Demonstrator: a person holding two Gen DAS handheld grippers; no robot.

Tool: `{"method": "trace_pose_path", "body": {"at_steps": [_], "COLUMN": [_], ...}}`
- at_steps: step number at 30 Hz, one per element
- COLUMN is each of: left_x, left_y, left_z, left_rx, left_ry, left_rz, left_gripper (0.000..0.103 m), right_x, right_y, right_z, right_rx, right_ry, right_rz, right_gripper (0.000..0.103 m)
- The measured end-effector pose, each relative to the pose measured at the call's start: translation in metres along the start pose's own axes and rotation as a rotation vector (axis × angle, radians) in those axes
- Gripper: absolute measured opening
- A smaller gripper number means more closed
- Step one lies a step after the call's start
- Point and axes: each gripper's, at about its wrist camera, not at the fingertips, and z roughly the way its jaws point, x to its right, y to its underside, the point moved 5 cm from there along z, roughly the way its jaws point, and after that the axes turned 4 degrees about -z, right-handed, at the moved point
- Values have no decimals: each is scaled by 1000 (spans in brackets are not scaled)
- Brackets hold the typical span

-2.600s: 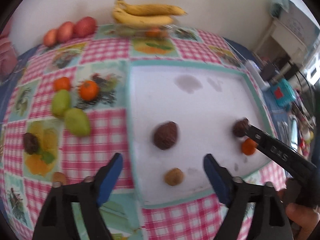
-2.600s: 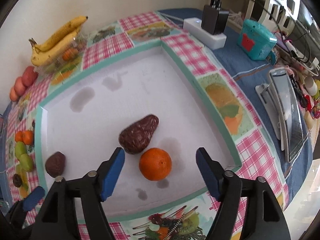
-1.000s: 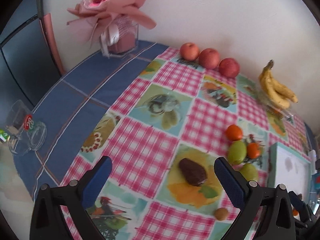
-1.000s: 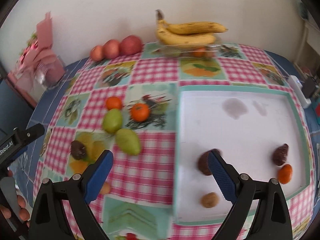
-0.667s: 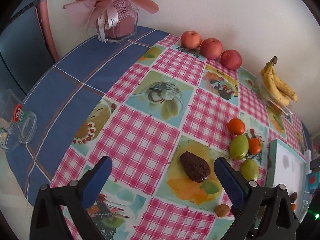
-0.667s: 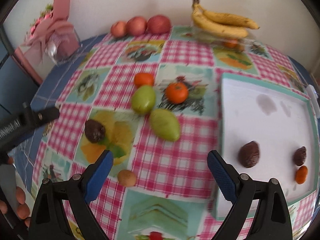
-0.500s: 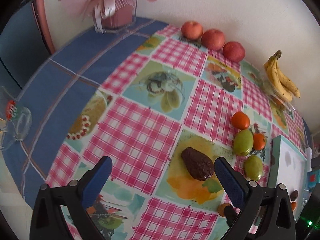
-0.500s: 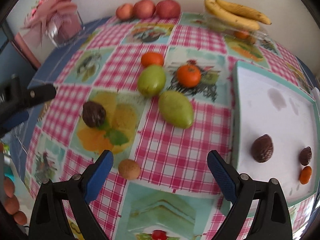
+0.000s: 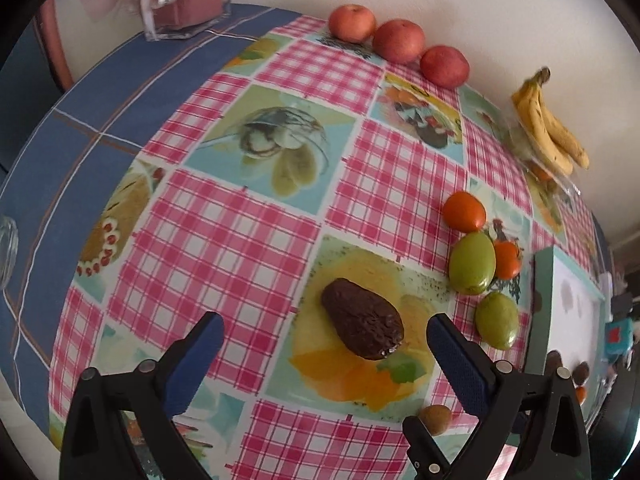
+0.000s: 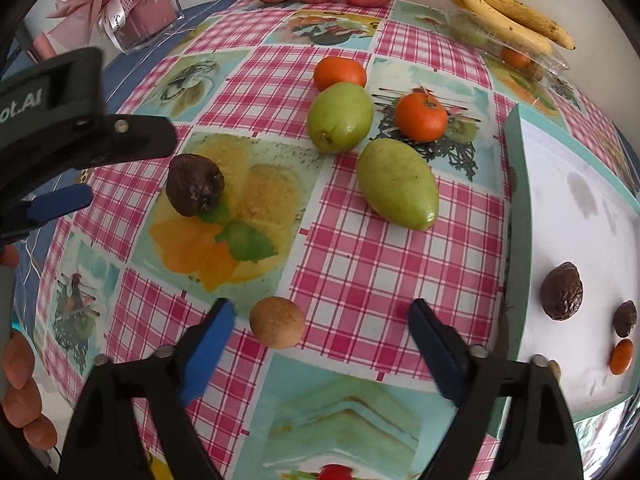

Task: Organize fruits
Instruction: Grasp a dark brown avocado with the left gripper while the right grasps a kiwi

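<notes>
Both of your grippers have swung away from the white tray with the teal rim [image 10: 516, 240] and dropped toward the loose fruit on the pink checked tablecloth [image 10: 360, 264], which reads as the start of two fresh pickups. Your left gripper [image 9: 324, 340] hangs with its blue pads wide apart and nothing pressed between them; the dark brown wrinkled avocado [image 9: 362, 324] lies just ahead of the tips, nearer the right-hand pad. Your right gripper [image 10: 320, 320] is closing, yet its pads touch nothing: the small tan round fruit [image 10: 277, 327] sits between them, close to the left-hand pad and clear of the other. In the tray you already have a dark brown round fruit [image 10: 561, 291], a smaller dark one [image 10: 625, 319] and a small orange fruit [image 10: 621, 356], grouped near one side with most of the floor bare. Two green mangoes [image 10: 340, 117] and two tangerines [image 10: 421, 117] wait on the cloth between the grippers and the tray.
</notes>
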Motion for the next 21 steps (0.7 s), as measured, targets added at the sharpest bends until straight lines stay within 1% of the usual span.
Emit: {"method": "trace_pose_path", "body": {"at_steps": [2, 4, 6, 9, 10, 12, 13, 14, 15, 16, 18, 20, 21], "left_x": [4, 6, 9, 12, 13, 15, 15, 15, 14, 13, 12, 13, 14], "left_y": [1, 1, 1, 2, 2, 4, 4, 4, 5, 5, 6, 6, 6], "left_z": [5, 9, 15, 20, 21, 23, 23, 22, 22, 22, 22, 22, 22], "left_rx": [-10, -18, -28, -43, -47, -53, -54, -55, -56, -58, -66, -72, -71], "left_ry": [10, 24, 39, 44, 44, 41, 40, 43, 45, 46, 60, 72, 75], "left_rz": [11, 14, 12, 10, 14, 20, 20, 19, 17, 14, 2, 2, 3], "left_gripper": [101, 101, 98, 91, 88, 79, 77, 70, 65, 58, 54, 46, 44], "right_x": [1, 1, 1, 1, 0, -3, -4, -5, -5, -5, -5, -4, -5], "right_y": [0, 1, 1, 2, 3, 2, 2, 2, 1, 1, 1, -1, -1], "right_z": [2, 4, 3, 2, 2, 1, 2, 2, 2, 1, -2, -4, -4], "right_rx": [-4, -4, 0, 2, 3, 5, 6, 8, 9, 9, 14, 18, 16], "right_ry": [-2, 3, 7, -2, -2, -1, 0, -2, -6, -9, -22, -36, -41], "right_rz": [1, 0, -2, -9, -13, -19, -20, -21, -22, -21, -19, -14, -15], "right_gripper": [84, 81, 76, 76, 76, 68, 66, 64, 63, 62, 50, 45, 41]}}
